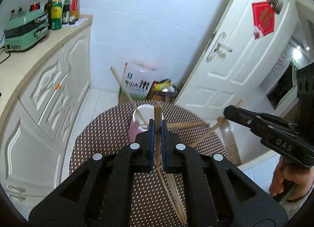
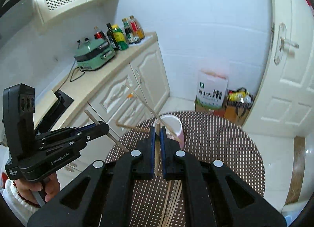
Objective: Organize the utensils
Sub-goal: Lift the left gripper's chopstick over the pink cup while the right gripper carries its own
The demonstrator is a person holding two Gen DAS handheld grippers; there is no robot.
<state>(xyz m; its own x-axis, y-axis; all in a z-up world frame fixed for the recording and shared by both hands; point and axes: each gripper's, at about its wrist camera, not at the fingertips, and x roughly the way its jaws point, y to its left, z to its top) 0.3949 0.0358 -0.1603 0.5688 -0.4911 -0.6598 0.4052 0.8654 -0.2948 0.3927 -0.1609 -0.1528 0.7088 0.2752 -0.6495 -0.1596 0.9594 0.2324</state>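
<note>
The left gripper [image 1: 157, 127] has its jaws clamped on a dark wooden chopstick [image 1: 157, 113] that sticks out past the tips. The right gripper [image 2: 157, 134] likewise pinches a pale chopstick [image 2: 157, 154]. Just beyond both sets of jaws stands a pink-and-white cup [image 1: 140, 123] holding what look like two more chopsticks, on the dotted round counter [image 1: 102, 140]. Loose chopsticks [image 1: 172, 187] lie below the jaws.

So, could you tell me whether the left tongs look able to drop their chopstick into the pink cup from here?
Probably yes. The left tongs are shut on a chopstick, and the pink cup stands just ahead with its mouth open. The chopsticks already leaning inside leave room.
</note>
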